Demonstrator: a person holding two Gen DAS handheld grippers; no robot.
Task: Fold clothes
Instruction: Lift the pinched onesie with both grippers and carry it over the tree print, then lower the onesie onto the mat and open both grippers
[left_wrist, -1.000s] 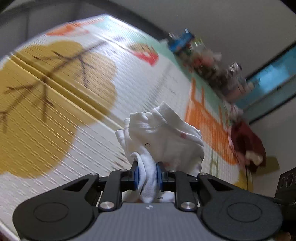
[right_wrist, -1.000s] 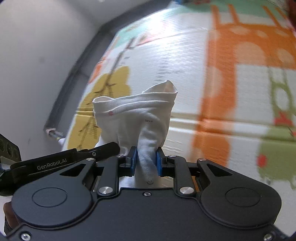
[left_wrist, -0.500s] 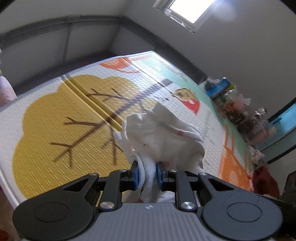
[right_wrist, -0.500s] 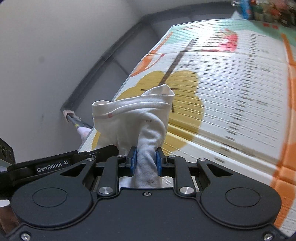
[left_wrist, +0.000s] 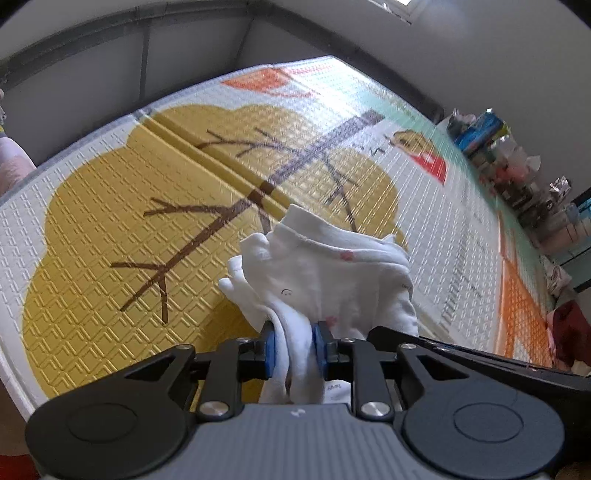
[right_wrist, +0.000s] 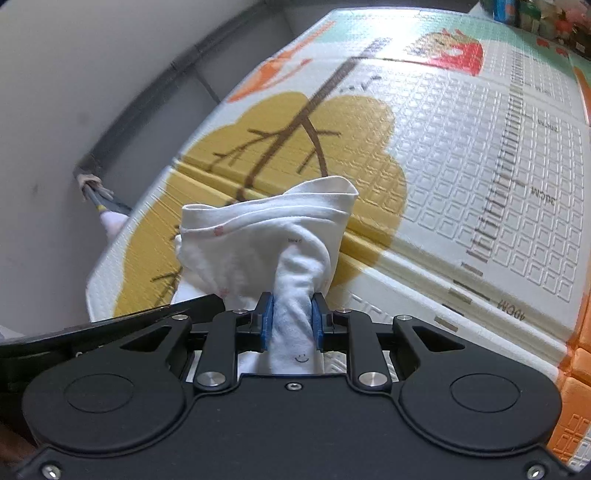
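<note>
both wrist views look steeply down, close over the play mat (left_wrist: 110, 258), sharing its yellow tree (right_wrist: 332, 122).

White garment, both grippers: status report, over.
Left gripper pinching white garment, jaws just eased wider, cloth between pads. Right gripper clamped on it too. Garment bunched above play mat. Nothing in the way.

Black hand-held gripper (right_wrist: 291, 325) — blue pads (right_wrist: 266, 321), silver screws (right_wrist: 210, 378).
</note>
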